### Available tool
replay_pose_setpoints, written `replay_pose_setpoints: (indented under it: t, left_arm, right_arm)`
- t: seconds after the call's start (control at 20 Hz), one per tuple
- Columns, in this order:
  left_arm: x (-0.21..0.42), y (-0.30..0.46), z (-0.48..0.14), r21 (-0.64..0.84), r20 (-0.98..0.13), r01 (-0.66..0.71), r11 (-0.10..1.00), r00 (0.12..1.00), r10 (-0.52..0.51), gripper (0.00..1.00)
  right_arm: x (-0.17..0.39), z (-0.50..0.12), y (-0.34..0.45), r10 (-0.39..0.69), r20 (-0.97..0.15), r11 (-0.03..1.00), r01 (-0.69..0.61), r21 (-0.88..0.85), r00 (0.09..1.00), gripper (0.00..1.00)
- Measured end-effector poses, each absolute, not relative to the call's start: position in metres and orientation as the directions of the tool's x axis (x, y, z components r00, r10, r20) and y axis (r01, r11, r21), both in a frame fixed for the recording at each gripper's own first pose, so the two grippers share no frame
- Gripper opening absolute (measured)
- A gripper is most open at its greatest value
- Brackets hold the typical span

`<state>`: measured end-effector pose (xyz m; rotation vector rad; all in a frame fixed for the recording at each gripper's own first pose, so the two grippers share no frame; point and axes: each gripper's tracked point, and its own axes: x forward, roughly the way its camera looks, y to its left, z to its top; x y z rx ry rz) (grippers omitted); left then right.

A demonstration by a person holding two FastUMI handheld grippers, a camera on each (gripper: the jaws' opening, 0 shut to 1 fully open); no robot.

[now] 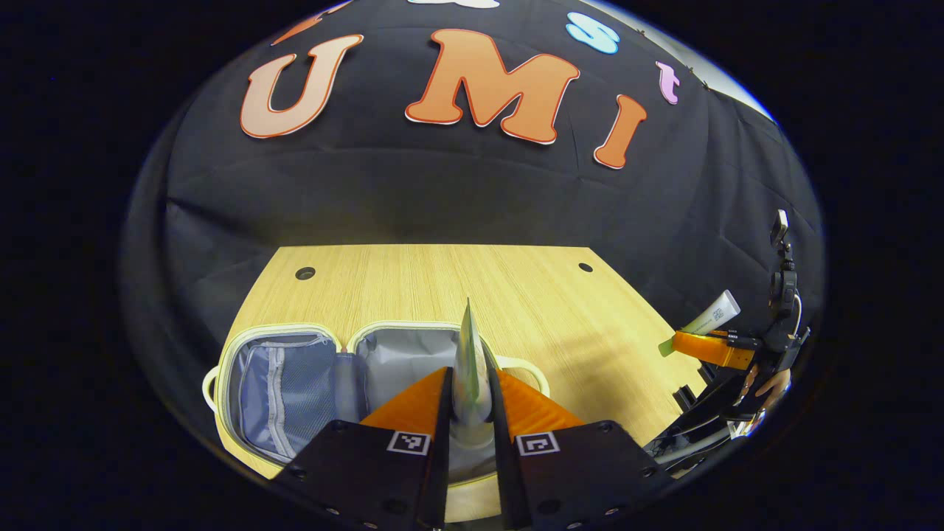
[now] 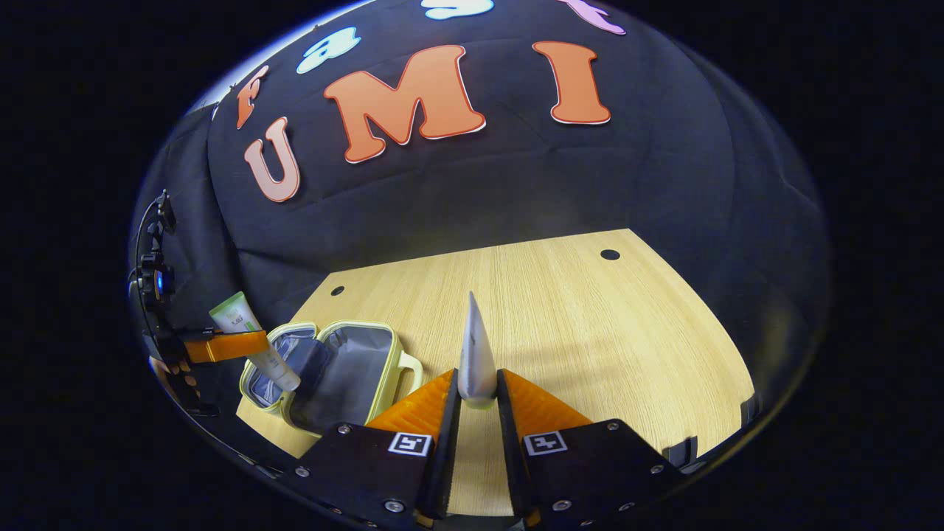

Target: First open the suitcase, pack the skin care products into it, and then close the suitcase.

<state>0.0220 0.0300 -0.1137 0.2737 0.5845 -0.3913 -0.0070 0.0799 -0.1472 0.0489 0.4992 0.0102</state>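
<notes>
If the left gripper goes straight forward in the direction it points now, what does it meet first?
Probably the open suitcase: the left gripper, shut on a tube, points down over its grey lining. Beyond that lies the bare table. Depth is hard to judge.

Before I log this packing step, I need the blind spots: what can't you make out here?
- Left gripper view: the suitcase has its near rim cut off behind the left gripper and the tube it grips.
- Right gripper view: the suitcase's near corner sits behind the right gripper.
- Both views: print on the tubes is too small.
</notes>
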Motion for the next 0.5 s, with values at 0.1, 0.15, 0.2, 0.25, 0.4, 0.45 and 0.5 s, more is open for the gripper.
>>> replay_pose_setpoints:
  t: [0.1, 0.15, 0.2, 0.25, 0.4, 0.45, 0.5]
  left_arm:
    - [0.023, 0.032, -0.114, 0.145, -0.586, 0.432, 0.890, 0.762, -0.275, 0.28]
    - [0.023, 0.035, -0.115, 0.149, -0.592, 0.432, 0.889, 0.760, -0.270, 0.28]
    - [0.024, 0.037, -0.116, 0.152, -0.600, 0.433, 0.888, 0.755, -0.265, 0.29]
    - [0.024, 0.040, -0.119, 0.151, -0.618, 0.433, 0.889, 0.743, -0.257, 0.28]
    - [0.028, 0.061, -0.141, 0.187, -0.730, 0.449, 0.874, 0.658, -0.182, 0.28]
    - [0.034, 0.070, -0.150, 0.210, -0.769, 0.456, 0.865, 0.623, -0.142, 0.28]
    - [0.039, 0.080, -0.160, 0.220, -0.803, 0.459, 0.861, 0.586, -0.107, 0.28]
  right_arm:
    - [-0.007, -0.147, 0.081, 0.026, -0.478, 0.999, 0.000, 0.053, 0.878, 0.32]
    - [-0.009, -0.148, 0.082, 0.030, -0.477, 0.998, -0.003, 0.057, 0.878, 0.32]
    - [-0.010, -0.146, 0.084, 0.035, -0.472, 0.998, -0.008, 0.060, 0.881, 0.32]
    - [-0.011, -0.145, 0.086, 0.041, -0.468, 0.998, -0.014, 0.061, 0.883, 0.32]
    - [-0.014, -0.147, 0.091, 0.062, -0.470, 0.997, -0.037, 0.062, 0.880, 0.32]
    - [-0.014, -0.146, 0.092, 0.069, -0.469, 0.997, -0.044, 0.064, 0.880, 0.32]
    - [-0.015, -0.145, 0.092, 0.074, -0.465, 0.997, -0.048, 0.067, 0.882, 0.32]
